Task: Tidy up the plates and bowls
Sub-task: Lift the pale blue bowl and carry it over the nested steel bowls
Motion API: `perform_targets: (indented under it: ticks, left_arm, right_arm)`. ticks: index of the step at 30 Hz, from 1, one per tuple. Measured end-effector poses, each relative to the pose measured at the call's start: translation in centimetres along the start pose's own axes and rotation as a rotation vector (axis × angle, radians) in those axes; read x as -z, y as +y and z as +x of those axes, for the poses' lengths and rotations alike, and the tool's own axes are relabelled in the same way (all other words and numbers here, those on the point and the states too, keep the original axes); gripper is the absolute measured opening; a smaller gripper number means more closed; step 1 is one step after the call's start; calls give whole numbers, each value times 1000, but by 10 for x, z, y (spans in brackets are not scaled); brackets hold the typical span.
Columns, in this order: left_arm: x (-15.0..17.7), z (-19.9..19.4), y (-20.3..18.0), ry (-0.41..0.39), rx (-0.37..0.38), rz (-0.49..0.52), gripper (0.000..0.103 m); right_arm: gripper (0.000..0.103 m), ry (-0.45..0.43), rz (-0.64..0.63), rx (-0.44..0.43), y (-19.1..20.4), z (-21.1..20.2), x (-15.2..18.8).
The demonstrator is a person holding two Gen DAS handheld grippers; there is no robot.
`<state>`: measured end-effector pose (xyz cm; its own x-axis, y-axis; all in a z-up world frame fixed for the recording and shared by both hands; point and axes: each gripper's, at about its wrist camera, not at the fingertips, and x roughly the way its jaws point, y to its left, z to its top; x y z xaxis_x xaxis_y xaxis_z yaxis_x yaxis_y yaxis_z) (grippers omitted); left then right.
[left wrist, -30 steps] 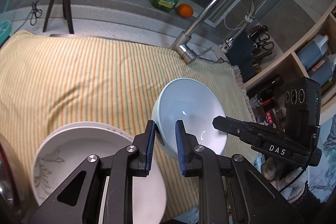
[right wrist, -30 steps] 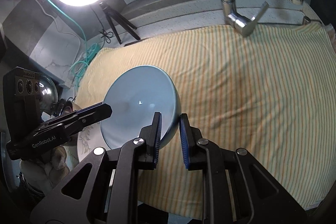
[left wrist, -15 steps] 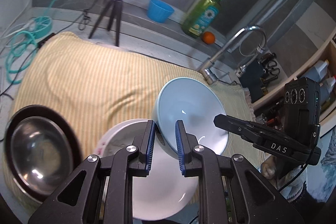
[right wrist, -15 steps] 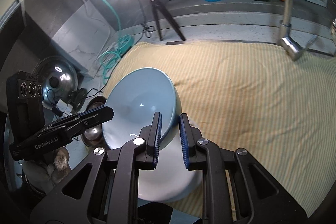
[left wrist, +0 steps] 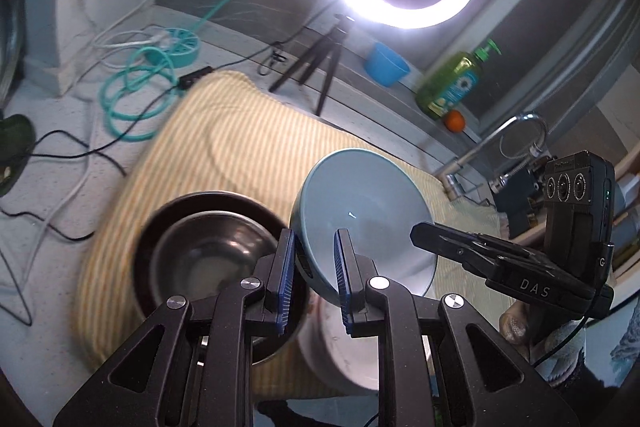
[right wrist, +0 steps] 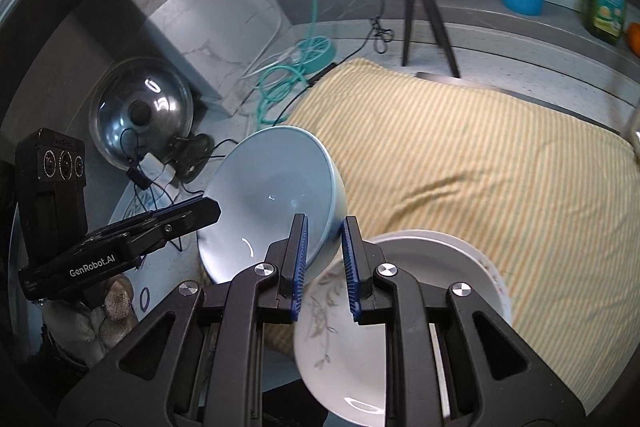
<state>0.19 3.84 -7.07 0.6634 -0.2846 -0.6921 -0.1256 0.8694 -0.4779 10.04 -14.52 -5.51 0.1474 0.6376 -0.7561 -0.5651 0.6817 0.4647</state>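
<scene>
Both grippers have carried the light blue bowl [left wrist: 366,215] leftward off the white plates [right wrist: 420,311], so it now hangs above the steel bowl [left wrist: 208,259] at the striped towel's [right wrist: 460,163] left edge. Left gripper [left wrist: 312,277] and right gripper [right wrist: 324,259] are each clamped on opposite sides of its rim.
</scene>
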Motion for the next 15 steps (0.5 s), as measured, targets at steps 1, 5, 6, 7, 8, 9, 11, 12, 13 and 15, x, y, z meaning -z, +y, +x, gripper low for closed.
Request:
perform_targets:
  ticks: [1,5,6,7,8,9,11,12,13,15]
  left_arm:
    - [0,-3,4,-5,-8,-10,17]
    - [4,-13,25,-21,-32,-55,17]
    - [6,-15,29,-23,-38,-64,17]
    - [7,-17,34,-25,-44,-74,17]
    - [8,-18,37,-26,-49,-83,17]
    - [9,-20,41,-27,-54,-92,17]
    - [11,-23,47,-29,-64,-105,17]
    - [12,-23,50,-29,-68,-110,17]
    - [14,-24,54,-29,-73,-117,17]
    - [16,-24,58,-25,-78,-130,17]
  right_arm:
    - [18,6,-9,-7,5,4,-1]
    - [18,32,-50,-24,23,19,-4]
    - [18,38,-60,-26,27,22,-5]
    - [18,46,-70,-29,31,26,-5]
    - [18,57,-78,-32,35,32,-5]
    - [18,64,-83,-34,37,35,-6]
    - [18,85,-95,-38,43,44,-5]
    - [18,92,-100,-40,43,46,-5]
    - [18,101,-106,-40,45,50,-4]
    - [18,118,-113,-39,48,57,-3]
